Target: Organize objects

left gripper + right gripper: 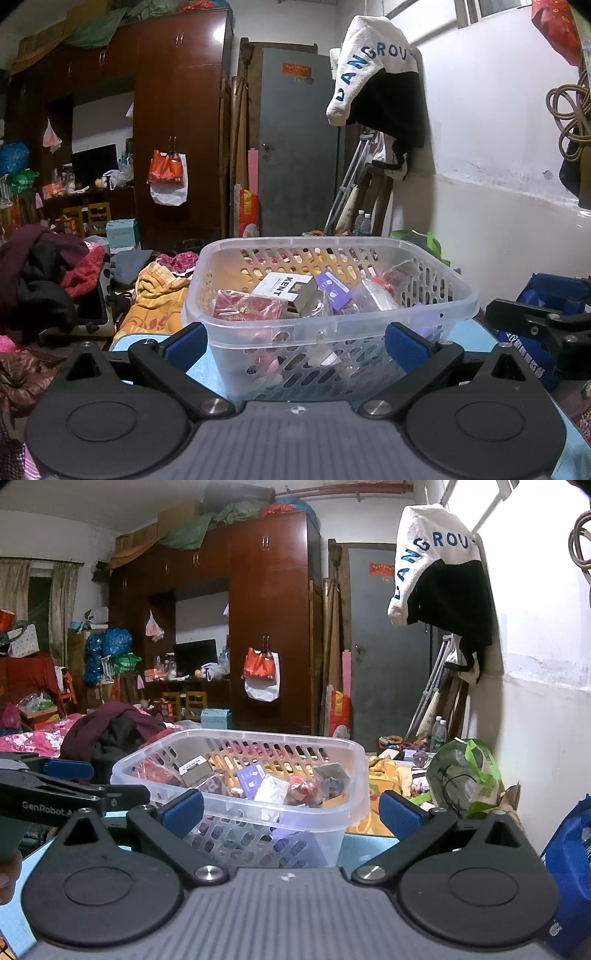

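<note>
On the pale blue worktop (467, 332) sits the clear plastic basket (328, 325), already heaped with small boxes and packets, and both the left hand-held gripper (295, 341) and the right hand-held gripper (291, 814) hang just short of it, fingers spread wide and holding nothing. I'd worry a careless nudge against that light basket could slide or tip it toward the worktop's edge, spilling things onto the cluttered bed (33, 738) beyond.

Translucent white slotted basket (332, 321), white-and-black KENT box (286, 288), red patterned packet (247, 308), pale blue tabletop (469, 332).
</note>
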### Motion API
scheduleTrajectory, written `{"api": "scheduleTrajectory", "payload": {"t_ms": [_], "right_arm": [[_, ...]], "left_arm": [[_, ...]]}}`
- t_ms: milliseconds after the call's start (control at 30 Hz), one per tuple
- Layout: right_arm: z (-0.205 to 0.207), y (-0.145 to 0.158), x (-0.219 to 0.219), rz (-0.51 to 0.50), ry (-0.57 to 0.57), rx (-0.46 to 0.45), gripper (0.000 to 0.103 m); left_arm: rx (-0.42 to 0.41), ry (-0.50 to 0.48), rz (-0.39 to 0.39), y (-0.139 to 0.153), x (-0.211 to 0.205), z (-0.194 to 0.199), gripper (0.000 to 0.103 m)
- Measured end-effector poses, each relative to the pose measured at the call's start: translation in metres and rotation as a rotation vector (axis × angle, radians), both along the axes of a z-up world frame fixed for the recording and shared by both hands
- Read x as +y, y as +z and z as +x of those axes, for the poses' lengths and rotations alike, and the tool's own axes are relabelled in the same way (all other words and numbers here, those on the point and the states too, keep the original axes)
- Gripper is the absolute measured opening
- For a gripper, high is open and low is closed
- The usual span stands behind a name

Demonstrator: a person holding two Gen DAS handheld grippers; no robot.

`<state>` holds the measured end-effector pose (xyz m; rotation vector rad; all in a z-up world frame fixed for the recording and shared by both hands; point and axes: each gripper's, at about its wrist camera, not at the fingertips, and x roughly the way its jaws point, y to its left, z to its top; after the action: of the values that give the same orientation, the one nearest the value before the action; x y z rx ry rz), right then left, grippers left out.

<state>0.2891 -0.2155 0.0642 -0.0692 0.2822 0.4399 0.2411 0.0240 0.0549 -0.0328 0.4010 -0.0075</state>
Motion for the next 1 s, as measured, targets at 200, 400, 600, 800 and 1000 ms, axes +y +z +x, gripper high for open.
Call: {"api": "scheduleTrajectory", "payload": {"t_ms": [200,400,600,800,1000], "right_arm": [[0.0014,-0.0013,-0.0001,0.0,-0.005,0.013,0.103],[0.0009,-0.003,0.0001,0.009,-0.003,0.017,0.103],[0.0005,-0.004,-0.0002,0.012,0.0,0.026,0.103],[-0.0004,-0.0042,0.0,0.012,-0.001,0.027,0.103],[-0.0001,-0.0039,-0.0007,0.01,-0.002,0.025,0.103]], "left_arm": [[0.001,-0.008,-0.006,0.0002,0.0016,0.0005,0.103],[0.0,-0.007,-0.003,0.0008,0.0021,0.0003,0.103],[0.001,-0.02,-0.005,0.0,-0.0006,0.001,0.103],[0.005,-0.022,-0.003,-0.0016,-0.0023,0.0009,0.103],[0.004,-0.024,-0.002,-0.0019,-0.0023,0.0006,0.103]]}}
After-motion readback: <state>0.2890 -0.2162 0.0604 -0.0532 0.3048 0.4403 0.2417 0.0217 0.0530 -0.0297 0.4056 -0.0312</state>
